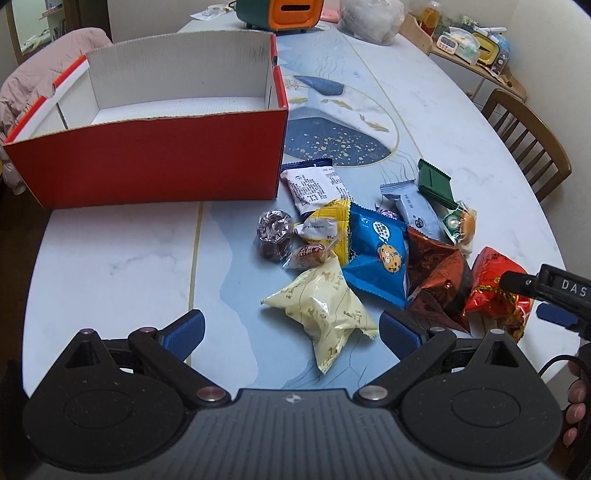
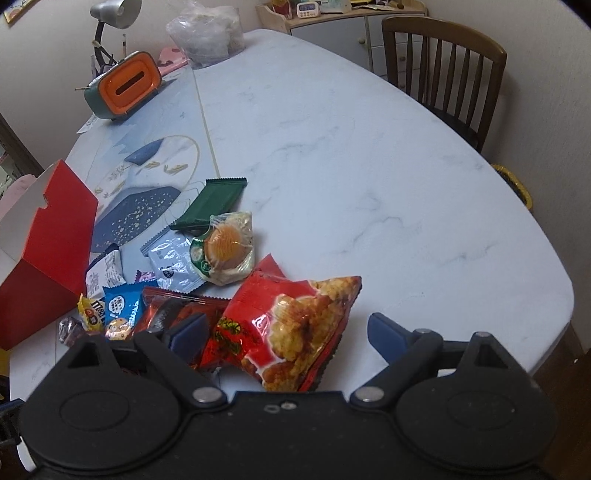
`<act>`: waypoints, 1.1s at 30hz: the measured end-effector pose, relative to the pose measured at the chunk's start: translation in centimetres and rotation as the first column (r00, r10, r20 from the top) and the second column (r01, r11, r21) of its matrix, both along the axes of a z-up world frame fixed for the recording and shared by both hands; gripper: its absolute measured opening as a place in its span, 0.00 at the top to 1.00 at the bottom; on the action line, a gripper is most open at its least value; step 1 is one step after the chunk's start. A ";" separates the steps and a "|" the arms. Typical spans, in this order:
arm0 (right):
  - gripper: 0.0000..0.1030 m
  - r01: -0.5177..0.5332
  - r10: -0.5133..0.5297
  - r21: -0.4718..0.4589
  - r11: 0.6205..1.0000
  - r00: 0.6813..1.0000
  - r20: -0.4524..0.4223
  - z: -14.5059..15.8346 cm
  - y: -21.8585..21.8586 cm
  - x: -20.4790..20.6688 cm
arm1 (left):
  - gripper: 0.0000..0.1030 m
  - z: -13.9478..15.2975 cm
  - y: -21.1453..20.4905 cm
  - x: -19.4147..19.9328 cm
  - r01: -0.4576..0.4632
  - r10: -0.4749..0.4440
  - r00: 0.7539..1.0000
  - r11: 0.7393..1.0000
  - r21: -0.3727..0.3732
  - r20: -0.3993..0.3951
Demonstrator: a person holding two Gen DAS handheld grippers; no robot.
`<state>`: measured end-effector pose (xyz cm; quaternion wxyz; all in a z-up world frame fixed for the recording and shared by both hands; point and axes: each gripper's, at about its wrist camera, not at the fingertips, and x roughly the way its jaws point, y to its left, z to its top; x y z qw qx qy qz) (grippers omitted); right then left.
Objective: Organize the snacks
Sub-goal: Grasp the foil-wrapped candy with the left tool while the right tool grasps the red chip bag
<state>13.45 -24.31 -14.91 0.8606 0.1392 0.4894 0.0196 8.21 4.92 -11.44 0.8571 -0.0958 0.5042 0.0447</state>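
Observation:
A heap of snack packets lies on the table right of an empty red cardboard box point(image 1: 147, 155). My left gripper point(image 1: 291, 330) is open, its blue pads either side of a pale yellow packet point(image 1: 325, 306) without pressing it. My right gripper point(image 2: 286, 332) hangs open over a red snack bag point(image 2: 291, 325), which lies between the fingers untouched. That gripper's tip shows in the left wrist view at the right edge, above the same red bag point(image 1: 495, 288). Also in the heap are a blue cookie packet point(image 1: 376, 254), a brown foil packet point(image 1: 439, 277) and a green bar point(image 2: 214, 201).
The red box point(image 2: 51, 258) stands left of the heap. An orange-and-green tissue holder point(image 2: 125, 86), a desk lamp point(image 2: 114, 11) and a plastic bag point(image 2: 207, 33) sit at the table's far end. A wooden chair point(image 2: 447, 70) stands at the right side. A hand's fingers point(image 1: 576, 398) show at right.

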 end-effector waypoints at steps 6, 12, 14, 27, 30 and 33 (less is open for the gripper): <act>0.10 -0.005 0.006 0.022 1.000 0.999 -0.039 -0.9 0.3 1.0 | 0.01 -1.1 0.1 1.4 -0.005 0.005 1.000 1.000 -0.020 -0.022; 0.20 -0.029 0.031 0.044 0.999 0.999 -0.042 -1.1 0.5 1.5 | 0.02 -1.0 1.9 2.7 -0.066 0.066 0.998 0.997 -0.042 -0.003; 0.23 -0.034 0.036 0.055 0.998 0.999 -0.041 -1.0 0.4 1.7 | 0.02 -0.9 2.6 3.4 -0.087 0.087 0.996 0.995 -0.058 0.000; 0.29 -0.047 0.049 0.051 0.998 0.998 -0.039 -1.0 0.1 2.2 | 0.19 -2.5 4.5 7.6 -0.121 0.121 0.993 0.993 -0.017 -0.003; 0.29 -0.049 0.050 0.045 0.998 0.998 -0.042 -1.0 0.1 2.2 | 0.30 -3.3 4.2 8.0 -0.093 0.092 0.995 0.996 -0.016 -0.032; 0.30 -0.050 0.052 0.042 0.998 0.998 -0.043 -0.9 0.1 2.1 | 0.42 -3.7 4.0 8.2 -0.072 0.071 0.997 0.997 -0.029 -0.042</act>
